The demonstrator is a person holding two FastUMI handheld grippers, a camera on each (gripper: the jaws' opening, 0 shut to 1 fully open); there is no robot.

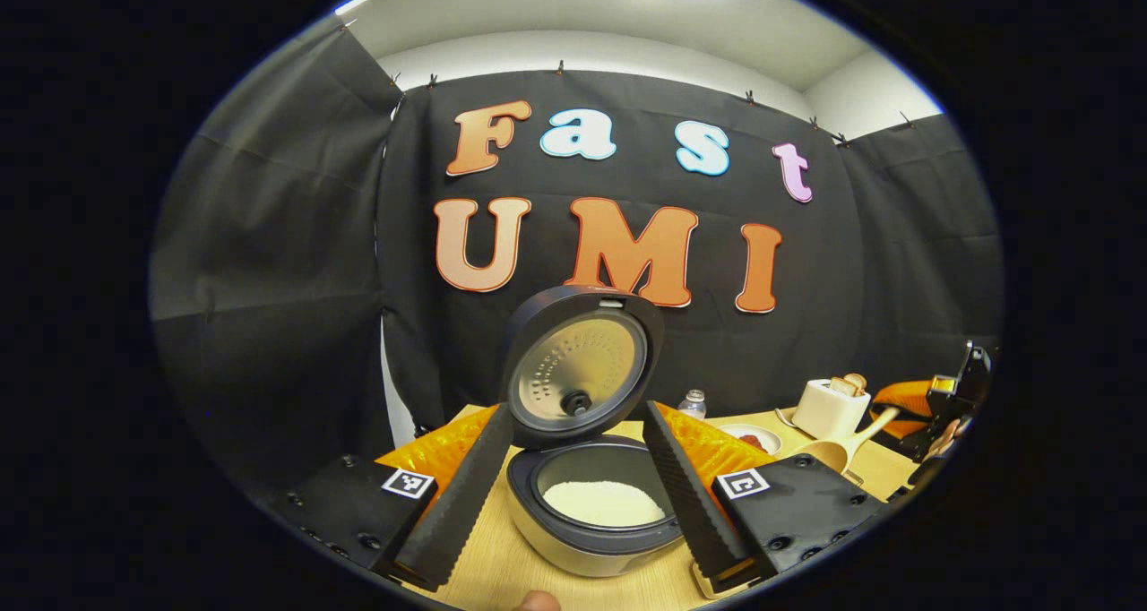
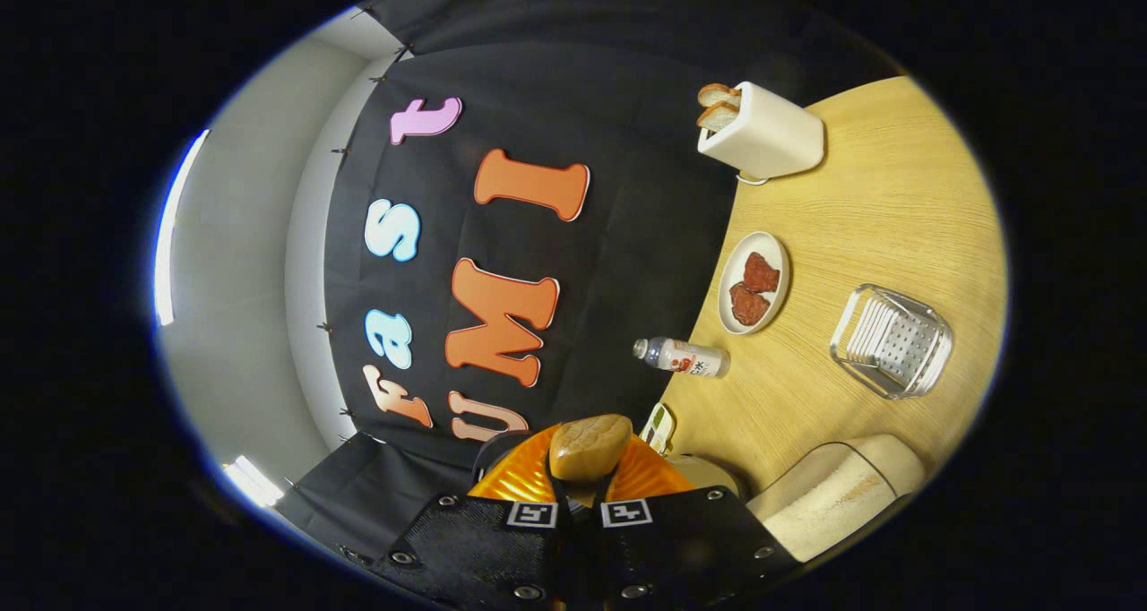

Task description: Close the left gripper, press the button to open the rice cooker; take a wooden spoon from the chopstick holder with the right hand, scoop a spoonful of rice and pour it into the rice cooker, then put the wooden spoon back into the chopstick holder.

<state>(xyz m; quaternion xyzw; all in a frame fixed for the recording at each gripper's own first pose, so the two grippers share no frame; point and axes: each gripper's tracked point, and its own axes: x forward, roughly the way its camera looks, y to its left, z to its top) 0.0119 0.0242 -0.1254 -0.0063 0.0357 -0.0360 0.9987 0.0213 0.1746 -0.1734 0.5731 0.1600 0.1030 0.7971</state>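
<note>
On the table, straight ahead in the left gripper view, the cooker stands with lid up and white rice low in its pot. Left gripper: fingers spread wide, one to each side of the cooker, nothing between them. Bare tabletop in front of the cooker; an orange board behind it. Off to the right, a wooden spoon sticks out past that gripper's body, near a toaster and plate. Right gripper: clenched on the spoon, which rises between its fingers; whether it carries rice is hard to make out. Right gripper view, turned sideways: toaster, plate, bottle and glass rack well apart on open table. A pale container is cut off at the edge.
</note>
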